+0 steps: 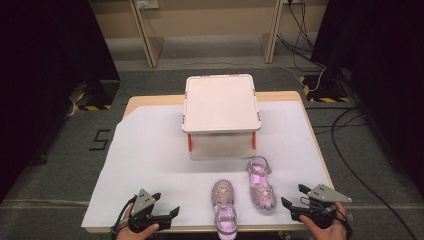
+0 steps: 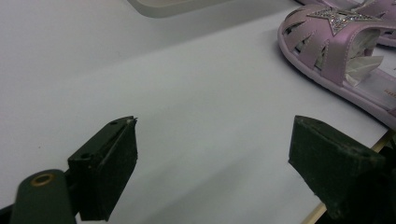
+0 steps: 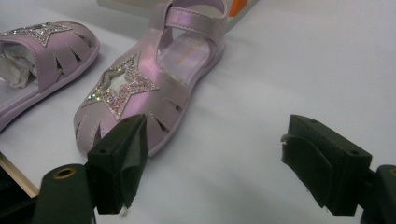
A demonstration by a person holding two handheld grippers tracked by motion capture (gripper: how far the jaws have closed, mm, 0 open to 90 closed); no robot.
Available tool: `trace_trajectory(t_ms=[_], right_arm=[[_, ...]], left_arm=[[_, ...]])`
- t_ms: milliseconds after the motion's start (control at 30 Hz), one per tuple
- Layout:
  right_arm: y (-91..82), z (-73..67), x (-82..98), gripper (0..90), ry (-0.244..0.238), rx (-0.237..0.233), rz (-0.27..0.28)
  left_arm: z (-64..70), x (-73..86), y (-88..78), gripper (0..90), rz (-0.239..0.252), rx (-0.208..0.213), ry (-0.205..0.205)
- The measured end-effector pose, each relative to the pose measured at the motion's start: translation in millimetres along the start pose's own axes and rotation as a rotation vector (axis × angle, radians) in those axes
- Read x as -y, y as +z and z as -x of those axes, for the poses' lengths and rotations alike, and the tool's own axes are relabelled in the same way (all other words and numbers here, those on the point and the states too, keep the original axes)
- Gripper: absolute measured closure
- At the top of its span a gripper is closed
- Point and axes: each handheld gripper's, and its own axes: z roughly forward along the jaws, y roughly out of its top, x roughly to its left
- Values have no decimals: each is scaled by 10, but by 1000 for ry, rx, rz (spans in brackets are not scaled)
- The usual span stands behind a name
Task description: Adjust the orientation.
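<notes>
Two small pink sandals with glittery star decorations lie near the table's front edge. One sandal [image 1: 223, 203] [image 2: 341, 51] points toe away from me, its heel at the edge. The other sandal [image 1: 261, 183] [image 3: 140, 88] lies just right of it with its toe toward me. My left gripper [image 1: 159, 207] [image 2: 212, 170] rests at the front left, open, with bare table between its jaws. My right gripper [image 1: 294, 198] [image 3: 212, 161] sits at the front right, open, close beside the second sandal's toe and touching nothing.
A white lidded storage box [image 1: 221, 102] with orange latches stands at the middle back of the white-covered table [image 1: 150, 150]. Cables run over the floor at the right. Hands hold both grippers at the bottom edge.
</notes>
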Motion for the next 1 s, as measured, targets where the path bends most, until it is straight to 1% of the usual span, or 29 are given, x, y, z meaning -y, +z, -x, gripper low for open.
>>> trace_trajectory(t_ms=[167, 200, 267, 333, 367, 433, 467, 500, 533, 567, 600, 633, 667, 733, 767, 800, 833, 867, 900, 967, 1000], right_arm=[[-1, 6, 2, 220, -3, 8, 5], [-1, 8, 2, 220, -5, 9, 5], [-1, 14, 3, 219, -5, 16, 6], [1, 14, 2, 219, -4, 21, 9], [1, 13, 1, 219, -3, 20, 9], [2, 12, 1, 219, -3, 23, 12], [1, 14, 1, 219, -6, 26, 13], [4, 13, 2, 219, -2, 23, 12], [2, 12, 1, 219, -1, 25, 10], [2, 12, 1, 219, -1, 25, 10], [0, 17, 2, 219, -7, 25, 14], [-1, 17, 1, 219, -6, 23, 15], [-1, 17, 1, 219, -6, 23, 15], [-1, 17, 6, 219, -5, 21, 14], [0, 15, 8, 219, -3, 19, 10], [2, 16, 9, 219, -4, 19, 8], [5, 18, 7, 219, -6, 19, 10], [6, 16, 6, 219, -5, 19, 11], [6, 16, 6, 219, -5, 19, 11], [4, 14, 6, 221, -9, 14, 12], [4, 14, 6, 221, -9, 14, 12]], left_arm=[[13, -6, 7, 152, 0, 11, -5], [27, -8, 9, 151, 3, 22, -15], [47, -17, 11, 151, 6, 34, -19], [88, -34, 14, 152, 11, 61, -35], [121, -49, 16, 151, 15, 86, -41], [178, -82, 19, 152, 24, 119, -55], [218, -107, 21, 151, 27, 137, -55], [267, -132, 25, 153, 33, 156, -50], [368, -181, 39, 153, 34, 181, -22], [368, -181, 39, 154, 34, 181, -22], [463, -221, 63, 156, 29, 200, -6], [505, -237, 85, 158, 26, 212, -1], [505, -237, 85, 161, 26, 212, -1], [577, -269, 126, 176, 18, 228, 13], [640, -306, 165, 193, 18, 249, 26], [640, -306, 165, 202, 18, 249, 26], [700, -353, 196, 211, 15, 267, 41], [732, -376, 214, 229, 18, 278, 46], [732, -376, 214, 249, 18, 278, 46], [797, -418, 256, 268, 16, 295, 68], [827, -434, 282, 268, 13, 302, 85]])
